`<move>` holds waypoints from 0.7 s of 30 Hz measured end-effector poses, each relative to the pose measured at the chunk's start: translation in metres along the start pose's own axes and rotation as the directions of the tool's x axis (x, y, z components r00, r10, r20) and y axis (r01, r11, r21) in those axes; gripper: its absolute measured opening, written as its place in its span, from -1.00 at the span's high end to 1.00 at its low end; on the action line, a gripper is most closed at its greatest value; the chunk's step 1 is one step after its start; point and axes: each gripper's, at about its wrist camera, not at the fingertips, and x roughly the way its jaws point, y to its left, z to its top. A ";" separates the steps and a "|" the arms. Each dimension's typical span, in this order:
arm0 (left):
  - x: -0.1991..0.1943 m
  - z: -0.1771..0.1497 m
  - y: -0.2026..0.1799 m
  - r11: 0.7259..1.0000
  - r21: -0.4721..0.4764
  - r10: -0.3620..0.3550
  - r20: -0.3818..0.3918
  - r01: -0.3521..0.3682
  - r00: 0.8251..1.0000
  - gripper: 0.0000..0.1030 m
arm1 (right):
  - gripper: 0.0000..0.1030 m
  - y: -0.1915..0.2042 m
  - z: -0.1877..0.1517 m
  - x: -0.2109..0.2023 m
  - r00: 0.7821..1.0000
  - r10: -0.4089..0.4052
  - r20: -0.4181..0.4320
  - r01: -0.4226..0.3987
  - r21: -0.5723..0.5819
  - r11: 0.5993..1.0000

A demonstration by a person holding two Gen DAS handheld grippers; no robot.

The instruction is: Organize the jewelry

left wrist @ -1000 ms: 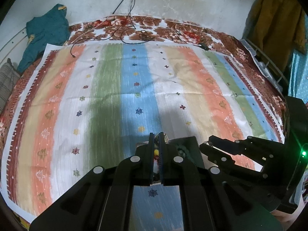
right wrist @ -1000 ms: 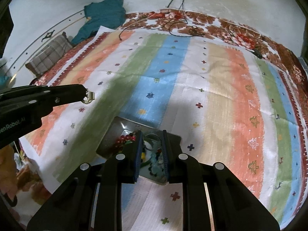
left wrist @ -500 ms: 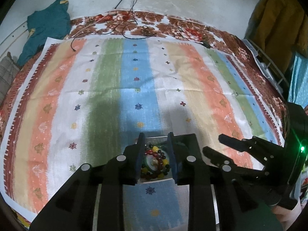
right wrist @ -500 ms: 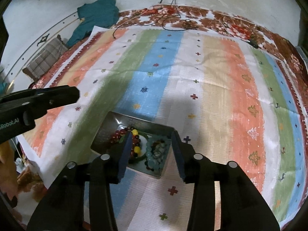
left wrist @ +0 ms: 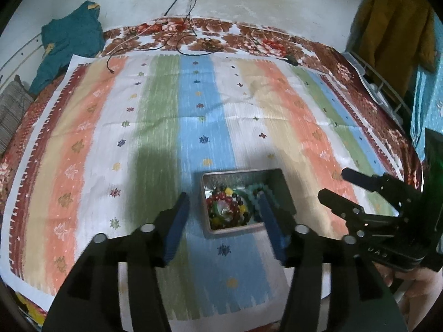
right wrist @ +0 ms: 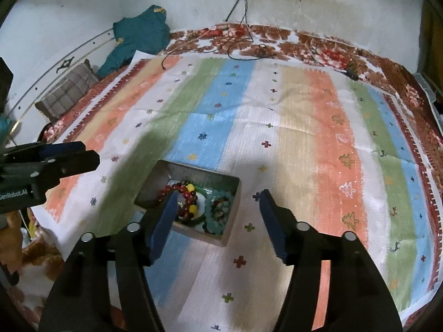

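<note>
A: Any writing you could read?

B: Only on the left gripper (right wrist: 91, 156), at the left edge of the right wrist view. White letters on its body read "GenRobot.AI", with the first letter cut by the frame. Nothing else legible.

A: And that gripper's state?

B: In its own view the left gripper (left wrist: 224, 207) was spread wide, blue pads (left wrist: 177, 221) far apart, nothing between them. Its left finger hung over the cloth (left wrist: 83, 149); its right finger crossed the tin (left wrist: 213, 179) and hid part of it.

A: Where was the jewelry?

B: In the tin (right wrist: 232, 182), a grey metal box lying on the cloth's blue and white stripes, near the front edge. Red and yellow beads (right wrist: 188, 196) lay left of a teal bracelet (right wrist: 218, 213).

A: The right gripper?

B: The right gripper (right wrist: 217, 203) was also wide open and held nothing. Its left finger overlapped the tin's near left corner; its right finger was clear of the tin's right wall. From the left wrist view, the right gripper (left wrist: 336, 185) sat to the right of the tin, apart from it.

A: Room to move?

B: The cloth (right wrist: 304, 138) lay bare beyond and right of the tin. At the far edge, cables (right wrist: 243, 44) trailed on the floral sheet (right wrist: 304, 41); a teal garment (right wrist: 138, 38) lay at the far left.
</note>
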 end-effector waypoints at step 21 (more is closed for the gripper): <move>-0.026 -0.039 -0.009 0.998 0.047 0.043 0.086 -0.047 0.995 -0.89 | -0.84 -0.001 -0.038 -0.041 0.996 -0.011 0.088 0.014 -0.038 0.999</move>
